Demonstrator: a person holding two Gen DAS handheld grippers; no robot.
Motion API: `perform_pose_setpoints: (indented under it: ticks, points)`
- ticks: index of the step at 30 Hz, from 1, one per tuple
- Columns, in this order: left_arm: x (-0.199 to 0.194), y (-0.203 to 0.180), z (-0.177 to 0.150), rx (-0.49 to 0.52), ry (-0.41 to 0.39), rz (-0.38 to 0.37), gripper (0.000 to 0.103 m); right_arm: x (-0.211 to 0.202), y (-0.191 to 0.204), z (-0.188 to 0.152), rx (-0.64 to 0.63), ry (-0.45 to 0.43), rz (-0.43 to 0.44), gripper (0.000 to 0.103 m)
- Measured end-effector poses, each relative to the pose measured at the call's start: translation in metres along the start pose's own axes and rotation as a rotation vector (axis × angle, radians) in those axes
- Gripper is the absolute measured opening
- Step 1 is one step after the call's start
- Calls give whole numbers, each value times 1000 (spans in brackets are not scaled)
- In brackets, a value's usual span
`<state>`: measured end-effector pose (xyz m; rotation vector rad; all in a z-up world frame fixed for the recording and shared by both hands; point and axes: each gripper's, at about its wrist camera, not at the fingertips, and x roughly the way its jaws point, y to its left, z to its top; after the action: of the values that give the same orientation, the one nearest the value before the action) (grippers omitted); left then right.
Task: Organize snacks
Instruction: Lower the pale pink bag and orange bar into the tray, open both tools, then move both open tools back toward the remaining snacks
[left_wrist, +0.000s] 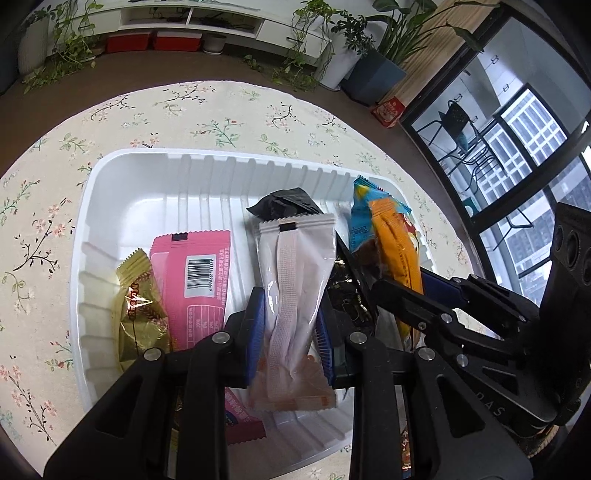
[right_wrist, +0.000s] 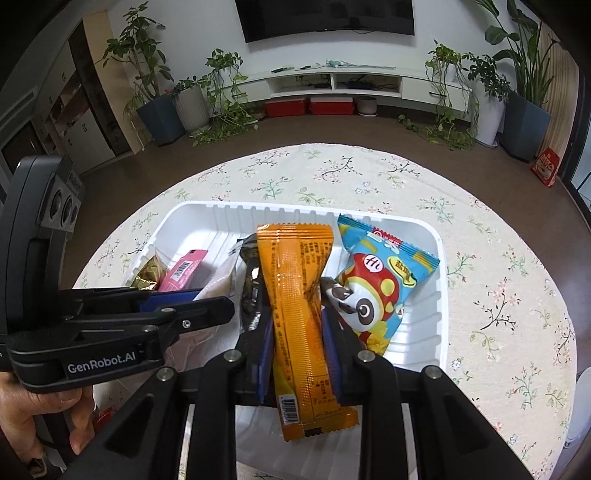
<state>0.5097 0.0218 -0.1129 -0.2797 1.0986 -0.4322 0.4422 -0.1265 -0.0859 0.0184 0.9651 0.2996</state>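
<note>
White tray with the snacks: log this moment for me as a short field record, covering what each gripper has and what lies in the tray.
surface: round table with floral cloth
container: white tray, ribbed walls
left gripper: shut on white packet, over the tray
right gripper: orange packet between its pads, over the tray
in tray, left side: gold candy, pink packet
in tray, right side: blue cartoon packet
in tray, middle: dark wrappers, contents unclear

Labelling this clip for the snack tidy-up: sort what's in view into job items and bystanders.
Job: white tray; white packet in left gripper; orange packet in right gripper; pink packet; gold packet; blue panda packet.

Bystanders: floral tablecloth; potted plants; red boxes.
</note>
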Motion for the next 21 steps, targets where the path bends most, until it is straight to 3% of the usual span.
perform_pose_setpoints:
  ticks: [9, 12, 14, 21]
  points:
    - [5, -3, 2, 7, 8, 22, 25, 0, 4, -2, -6, -3, -7, 30]
    - [5, -4, 3, 2, -2, 34, 36, -2, 3, -3, -6, -7, -14, 32]
    - [3, -6, 3, 8, -16, 29, 53, -4, 2, -3, 0, -12, -12, 36]
    - [-5, -6, 4, -4, -30, 29, 62, -13, -4, -2, 17, -26, -3, 40]
